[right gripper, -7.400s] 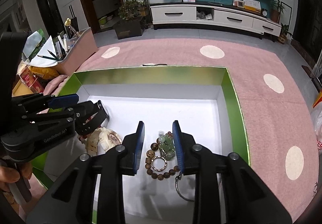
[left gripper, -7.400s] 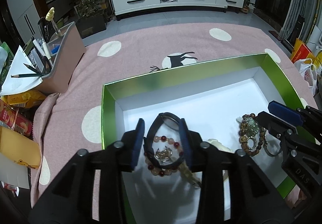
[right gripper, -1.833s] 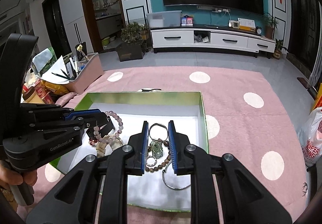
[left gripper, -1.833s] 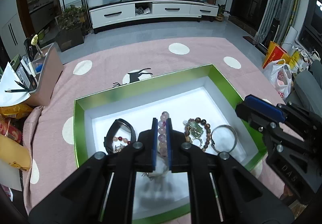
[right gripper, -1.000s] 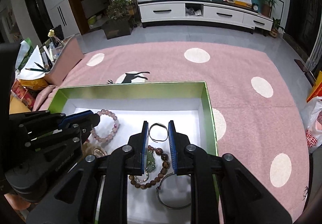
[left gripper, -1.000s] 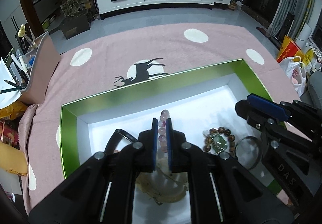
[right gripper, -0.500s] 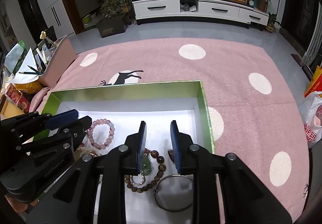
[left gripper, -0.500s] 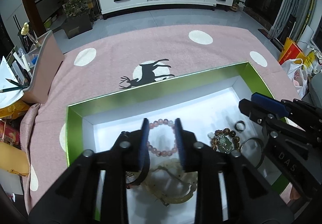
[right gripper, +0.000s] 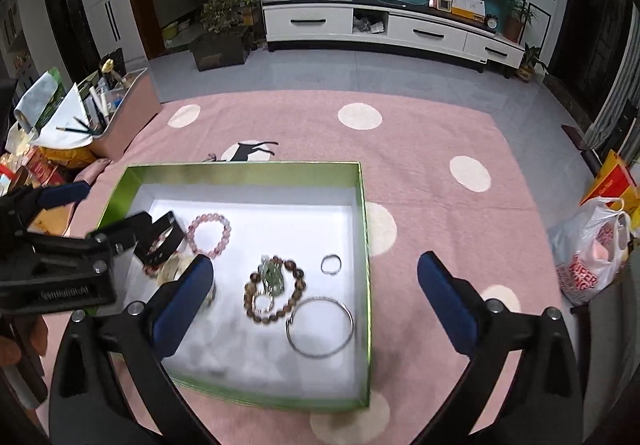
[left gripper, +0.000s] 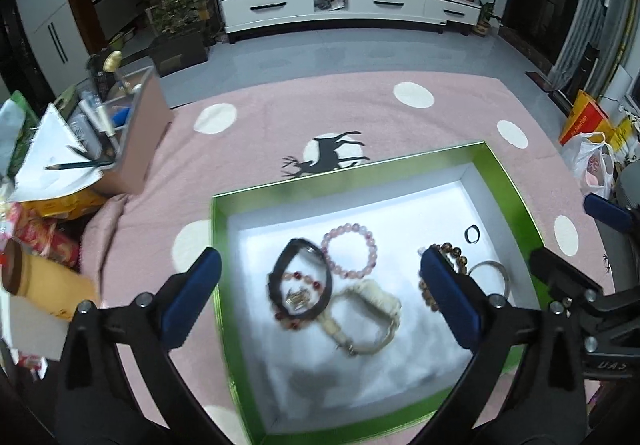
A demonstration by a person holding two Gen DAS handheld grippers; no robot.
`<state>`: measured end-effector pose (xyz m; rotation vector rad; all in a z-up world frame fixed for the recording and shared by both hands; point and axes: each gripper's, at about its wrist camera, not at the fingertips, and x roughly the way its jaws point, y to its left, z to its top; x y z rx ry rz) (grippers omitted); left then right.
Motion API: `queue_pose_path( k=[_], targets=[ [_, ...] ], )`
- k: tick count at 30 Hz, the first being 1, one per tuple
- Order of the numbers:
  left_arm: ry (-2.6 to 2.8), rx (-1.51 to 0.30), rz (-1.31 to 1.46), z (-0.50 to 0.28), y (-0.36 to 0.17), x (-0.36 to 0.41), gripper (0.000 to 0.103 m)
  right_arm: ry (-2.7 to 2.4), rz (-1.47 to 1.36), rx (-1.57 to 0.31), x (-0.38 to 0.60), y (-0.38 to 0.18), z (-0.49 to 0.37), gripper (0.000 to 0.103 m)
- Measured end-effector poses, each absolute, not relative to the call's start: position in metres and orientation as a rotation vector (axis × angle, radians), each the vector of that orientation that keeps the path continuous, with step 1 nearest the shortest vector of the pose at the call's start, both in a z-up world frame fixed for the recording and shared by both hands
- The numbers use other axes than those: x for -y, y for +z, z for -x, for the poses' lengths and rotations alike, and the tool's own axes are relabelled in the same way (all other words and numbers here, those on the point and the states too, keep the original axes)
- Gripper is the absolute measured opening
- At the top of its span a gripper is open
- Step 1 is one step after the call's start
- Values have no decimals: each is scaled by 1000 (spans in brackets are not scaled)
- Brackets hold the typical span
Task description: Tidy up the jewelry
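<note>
A: What is the state of the two tongs?

B: The left gripper (left gripper: pixel 320 285) is spread wide and holds nothing; its blue pads (left gripper: pixel 192 301) stand over the green box (left gripper: pixel 218 245). The right gripper (right gripper: pixel 316 285) is likewise spread and empty, one pad over the box floor, the other over the pink cloth (right gripper: pixel 440 149) beyond the box's right wall.

A: Where does the jewelry lie relative to them?

B: All pieces lie on the white floor of the box. Between the left pads: the pink bead bracelet (left gripper: pixel 349 250), flat near the middle; the black watch (left gripper: pixel 300 277) touching its left side, ringed around a red bead bracelet (left gripper: pixel 296 297); and a cream bracelet (left gripper: pixel 372 321) toward the near edge. Between the right pads: the brown bead bracelet with a green pendant (right gripper: pixel 274 289), a small ring (right gripper: pixel 331 264) by the right wall, and a silver bangle (right gripper: pixel 320 326) toward the near right corner.

A: Is any writing legible?

B: Red lettering on the white plastic bag (right gripper: pixel 588 257) at the right edge reads "SUPER"; the rest is unclear. White lettering on the left gripper's body is too blurred to read.

A: What differs from half a second ago?

B: Both grippers have opened much wider and drawn back from the box. The pink bead bracelet stays where it was released.
</note>
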<state>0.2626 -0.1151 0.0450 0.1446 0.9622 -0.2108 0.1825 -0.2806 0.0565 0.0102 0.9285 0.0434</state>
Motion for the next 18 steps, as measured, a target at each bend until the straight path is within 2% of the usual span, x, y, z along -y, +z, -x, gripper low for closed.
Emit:
queue_pose_path(
  k=[11, 18],
  targets=[
    [-156, -953, -145, -228, 106, 99, 101, 69, 68, -918, 260, 112, -158, 102],
    [-130, -940, -143, -217, 124, 95, 101, 74, 73, -900, 255, 126, -154, 102]
  ],
)
